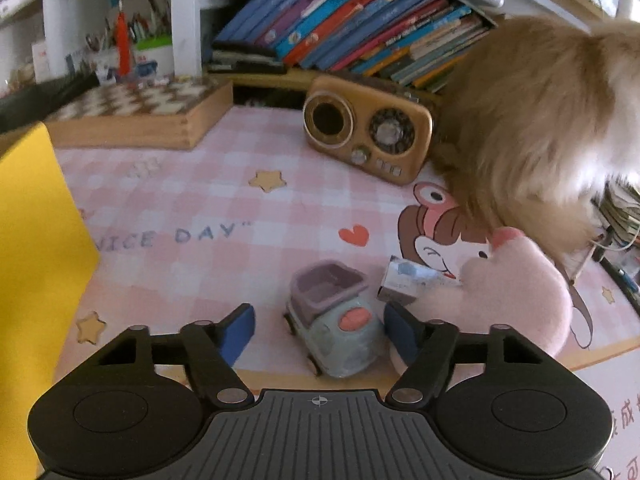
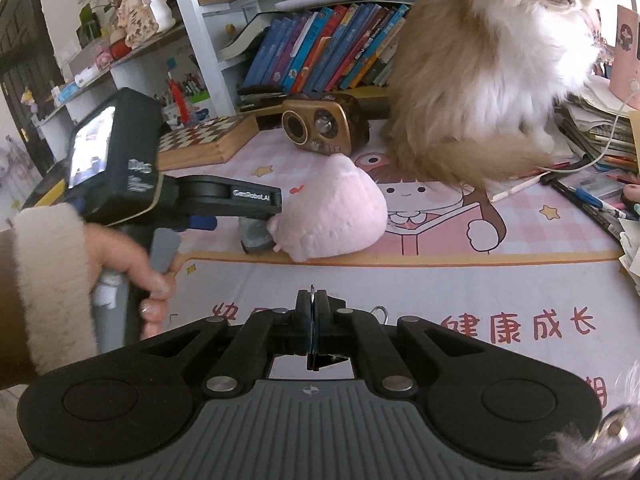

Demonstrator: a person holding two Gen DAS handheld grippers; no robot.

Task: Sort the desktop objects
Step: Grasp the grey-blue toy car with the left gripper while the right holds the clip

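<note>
A small pale-blue toy car point(image 1: 334, 322) with a purple open top stands on the pink desk mat point(image 1: 240, 208). My left gripper point(image 1: 320, 330) is open, its blue pads on either side of the car without touching it. A pink plush toy point(image 1: 516, 296) lies just right of the car, with a small grey box point(image 1: 408, 280) behind it. In the right wrist view the plush point(image 2: 336, 216) hides most of the car point(image 2: 254, 236), and the left gripper point(image 2: 240, 200) reaches in from the left. My right gripper point(image 2: 315, 308) is shut and empty, above the mat's front part.
A fluffy ginger-and-white cat point(image 2: 492, 68) sits at the back right of the desk. A gold retro radio point(image 1: 368, 128), a wooden chessboard box point(image 1: 140, 112) and a row of books point(image 1: 352, 24) stand behind. Pens and papers point(image 2: 592, 184) lie at right. A yellow sheet point(image 1: 36, 280) fills the left edge.
</note>
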